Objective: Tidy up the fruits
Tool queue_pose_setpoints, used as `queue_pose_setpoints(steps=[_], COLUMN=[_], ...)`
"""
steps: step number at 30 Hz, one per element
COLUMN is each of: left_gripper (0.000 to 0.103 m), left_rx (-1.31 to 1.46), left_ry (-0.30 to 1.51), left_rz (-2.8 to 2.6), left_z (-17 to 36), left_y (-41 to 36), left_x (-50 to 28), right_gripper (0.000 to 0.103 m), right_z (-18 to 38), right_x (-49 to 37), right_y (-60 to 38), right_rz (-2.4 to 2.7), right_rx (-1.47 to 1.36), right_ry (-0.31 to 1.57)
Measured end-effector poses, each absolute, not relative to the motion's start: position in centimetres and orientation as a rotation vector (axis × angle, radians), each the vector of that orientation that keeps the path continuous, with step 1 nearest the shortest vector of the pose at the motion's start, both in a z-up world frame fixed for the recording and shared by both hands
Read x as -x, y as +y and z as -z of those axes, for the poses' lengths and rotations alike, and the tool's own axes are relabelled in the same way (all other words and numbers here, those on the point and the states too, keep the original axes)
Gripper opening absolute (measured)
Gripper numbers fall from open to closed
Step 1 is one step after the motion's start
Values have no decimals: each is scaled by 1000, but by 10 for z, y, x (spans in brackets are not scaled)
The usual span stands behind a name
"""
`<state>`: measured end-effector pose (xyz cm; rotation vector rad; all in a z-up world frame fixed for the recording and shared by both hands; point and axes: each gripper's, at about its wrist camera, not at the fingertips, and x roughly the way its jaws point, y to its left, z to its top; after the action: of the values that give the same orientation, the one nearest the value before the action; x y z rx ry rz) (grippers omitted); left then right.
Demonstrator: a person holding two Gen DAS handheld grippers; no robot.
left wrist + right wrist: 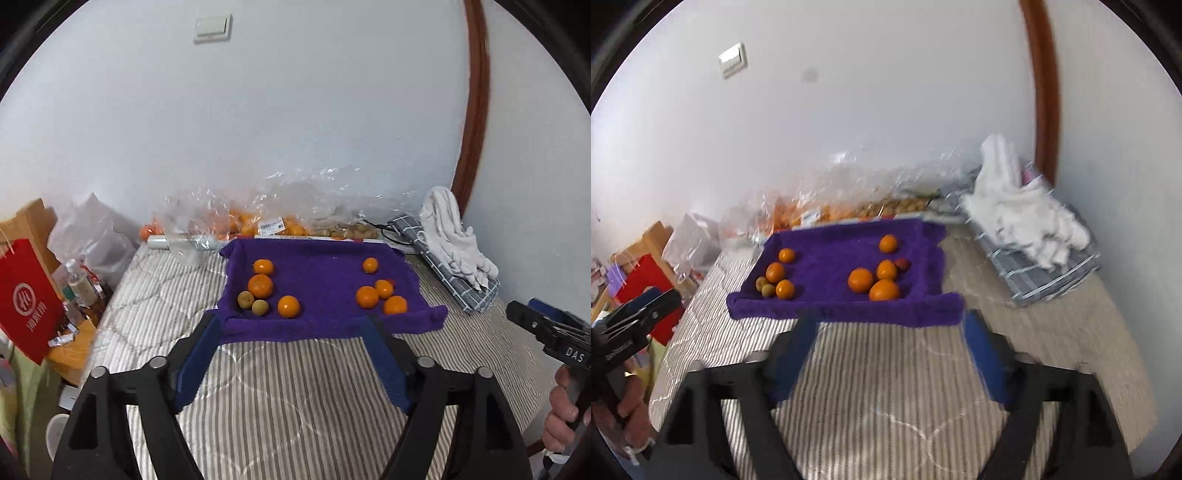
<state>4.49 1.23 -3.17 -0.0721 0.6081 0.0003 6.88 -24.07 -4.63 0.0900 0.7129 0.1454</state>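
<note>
A purple towel lies on the striped bed with fruit on it. On its left lie three oranges and two small green-brown fruits. On its right lie several oranges and a small red fruit. My left gripper is open and empty, just short of the towel's near edge. My right gripper is open and empty at the towel's near edge; its body shows at the right of the left wrist view.
Clear plastic bags of oranges and brown fruit lie against the wall behind the towel. A white cloth on a grey checked cloth lies right. A red bag and bottles stand left of the bed.
</note>
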Motion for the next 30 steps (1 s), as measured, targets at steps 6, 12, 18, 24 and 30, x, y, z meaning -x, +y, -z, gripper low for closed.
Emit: queue_pose_setpoints(steps=[6, 12, 18, 24, 30], left_gripper=[95, 97, 97, 97, 97], left_rx=[38, 8, 6, 25, 37], left_ry=[568, 543, 552, 550, 551], left_rz=[3, 24, 31, 31, 32], left_z=[9, 1, 1, 3, 4], left_y=[-3, -14, -17, -15, -15], left_x=[-17, -7, -6, -5, -6], right_gripper=[99, 99, 100, 100, 100], right_z=[29, 32, 34, 33, 33], right_x=[-37, -26, -23, -20, -19], right_y=[-251, -252, -249, -248, -247], right_rz=[-136, -135, -129, -124, -120], right_rx=[-96, -90, -69, -56, -51], right_ry=[673, 693, 690, 679, 675])
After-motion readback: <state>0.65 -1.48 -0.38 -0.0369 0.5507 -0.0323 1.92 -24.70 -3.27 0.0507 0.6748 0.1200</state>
